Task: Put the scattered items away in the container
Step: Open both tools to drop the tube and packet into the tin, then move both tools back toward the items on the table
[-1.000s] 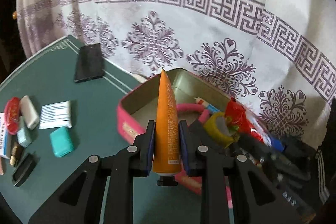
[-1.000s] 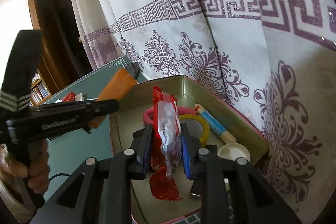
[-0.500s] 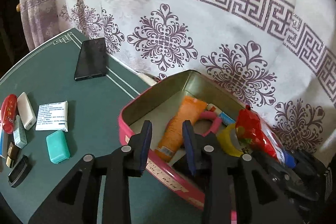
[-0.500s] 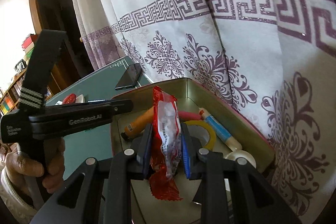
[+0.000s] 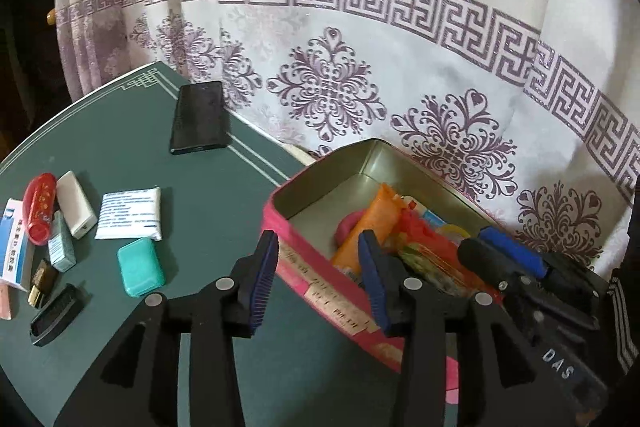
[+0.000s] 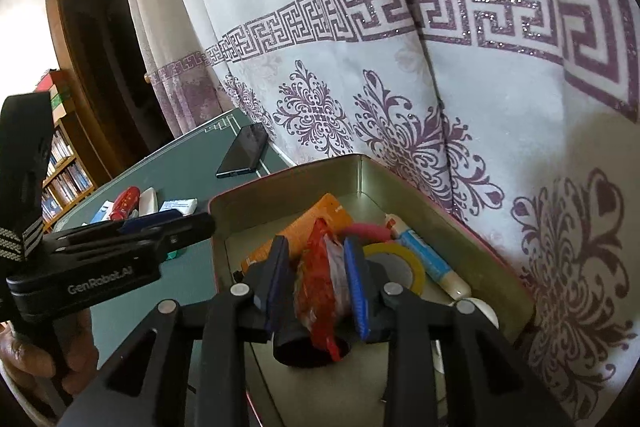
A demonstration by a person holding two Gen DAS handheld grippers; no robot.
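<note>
A pink tin box [image 5: 320,267] stands on the green table [image 5: 208,187] by the curtain; it also shows in the right wrist view [image 6: 288,195]. Inside lie an orange tube [image 5: 372,223], a pink ring, a yellow tape roll [image 6: 400,263] and a white-blue tube [image 6: 424,255]. My left gripper [image 5: 318,277] is open and empty over the box's near wall. My right gripper [image 6: 318,291] sits low inside the box with its jaws spread around a red snack packet [image 6: 320,291], which lies loose between them.
Left of the box lie a teal case [image 5: 141,267], a white tissue pack [image 5: 130,213], a white eraser-like block [image 5: 76,205], a red tube [image 5: 40,209], small boxes and a black clip [image 5: 56,315]. A black phone [image 5: 200,117] lies at the back. The curtain hangs right behind the box.
The orange tube left my left gripper and dropped into the box; that gripper opened wide and drew back. My right gripper lowered into the box and spread its jaws off the red packet.
</note>
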